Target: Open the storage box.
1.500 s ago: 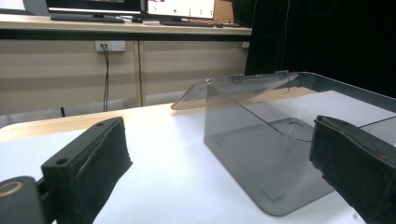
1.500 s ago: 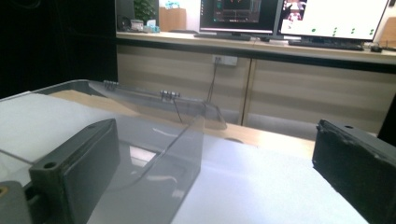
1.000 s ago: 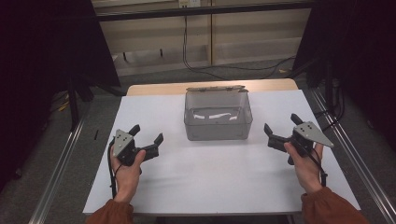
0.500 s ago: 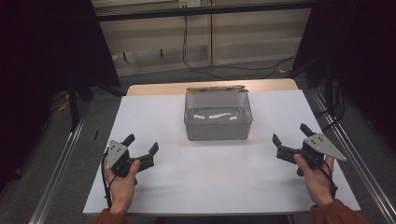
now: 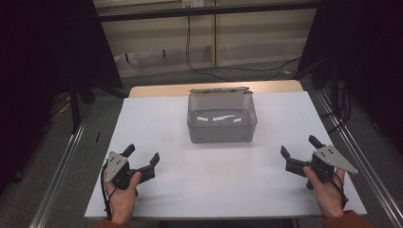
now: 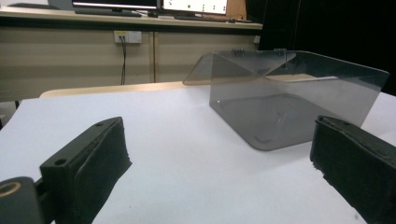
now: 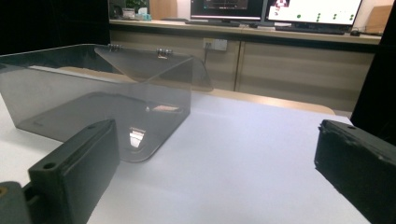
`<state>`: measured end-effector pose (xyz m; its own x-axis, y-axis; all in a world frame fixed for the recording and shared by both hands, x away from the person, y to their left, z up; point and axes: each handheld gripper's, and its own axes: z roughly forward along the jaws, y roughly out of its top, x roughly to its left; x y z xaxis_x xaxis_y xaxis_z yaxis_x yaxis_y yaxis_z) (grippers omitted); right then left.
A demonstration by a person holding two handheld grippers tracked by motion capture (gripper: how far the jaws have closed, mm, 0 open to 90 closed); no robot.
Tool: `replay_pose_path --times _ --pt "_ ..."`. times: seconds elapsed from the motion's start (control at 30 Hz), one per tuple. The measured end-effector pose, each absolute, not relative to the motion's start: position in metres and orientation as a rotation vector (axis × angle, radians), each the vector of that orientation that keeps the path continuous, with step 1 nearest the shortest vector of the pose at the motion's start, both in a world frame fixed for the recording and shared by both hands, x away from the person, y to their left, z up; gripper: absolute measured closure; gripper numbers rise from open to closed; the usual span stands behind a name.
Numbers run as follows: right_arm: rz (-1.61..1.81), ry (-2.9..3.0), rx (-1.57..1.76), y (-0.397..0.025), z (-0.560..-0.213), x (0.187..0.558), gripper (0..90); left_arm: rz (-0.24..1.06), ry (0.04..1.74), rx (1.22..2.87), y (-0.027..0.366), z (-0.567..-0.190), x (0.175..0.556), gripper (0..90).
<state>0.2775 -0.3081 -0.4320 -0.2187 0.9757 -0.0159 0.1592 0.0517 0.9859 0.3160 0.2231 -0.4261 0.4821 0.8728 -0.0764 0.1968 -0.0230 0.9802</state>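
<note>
A clear grey plastic box (image 5: 222, 118) with its hinged lid open at the back stands in the middle of the white table (image 5: 204, 185). It looks empty inside. My left gripper (image 5: 141, 154) rests low near the table's front left, jaws wide open with nothing between them. My right gripper (image 5: 299, 145) sits near the front right edge, also open and empty. In the left gripper view the box (image 6: 289, 102) lies ahead to the right. In the right gripper view the box (image 7: 98, 98) lies ahead to the left.
The white tabletop has a wooden strip (image 5: 214, 89) at its far edge. Metal rails (image 5: 62, 166) run along both sides of the table. Beyond it are a cabinet wall with a socket (image 6: 127, 36) and monitors (image 7: 275, 9) on a counter.
Both hands have drawn back toward the front edge of the table and slightly outward, away from the box. Both grippers stayed open.
</note>
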Motion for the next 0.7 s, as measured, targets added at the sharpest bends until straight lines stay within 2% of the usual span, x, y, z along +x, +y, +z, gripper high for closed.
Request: replay_pose_path --times 0.4,0.7 --pt "1.26 1.507 1.226 -0.318 -0.44 0.264 1.0 0.74 0.978 1.517 0.229 -0.431 0.3 3.9" --pt "1.278 1.499 1.199 -0.318 -0.44 0.266 1.1 0.676 1.019 1.537 0.227 -0.436 0.308 3.8"
